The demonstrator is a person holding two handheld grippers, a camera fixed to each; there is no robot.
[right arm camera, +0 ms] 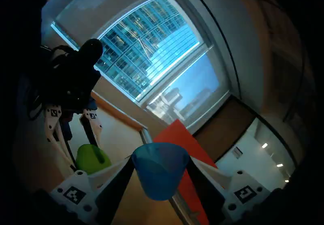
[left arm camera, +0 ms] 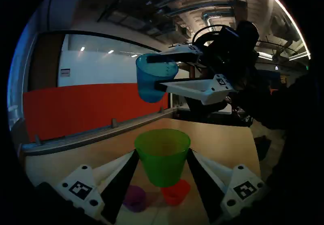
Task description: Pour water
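We look close along the left gripper (left arm camera: 163, 155), level, and the right gripper (right arm camera: 160, 161), rolled; both share the green cup (left arm camera: 163, 168) and blue cup (left arm camera: 152, 81).

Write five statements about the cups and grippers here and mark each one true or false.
1. The left gripper is shut on a translucent green plastic cup. True.
2. The right gripper holds a red cup. False: it grips a translucent blue plastic cup.
3. In the left gripper view, the blue cup is higher than the green cup. True.
4. The small purple plastic cup is held in a gripper. False: it stands on the wooden table, beside a small orange plastic cup.
5. The green cup lies on its side. False: it is held upright, mouth up.
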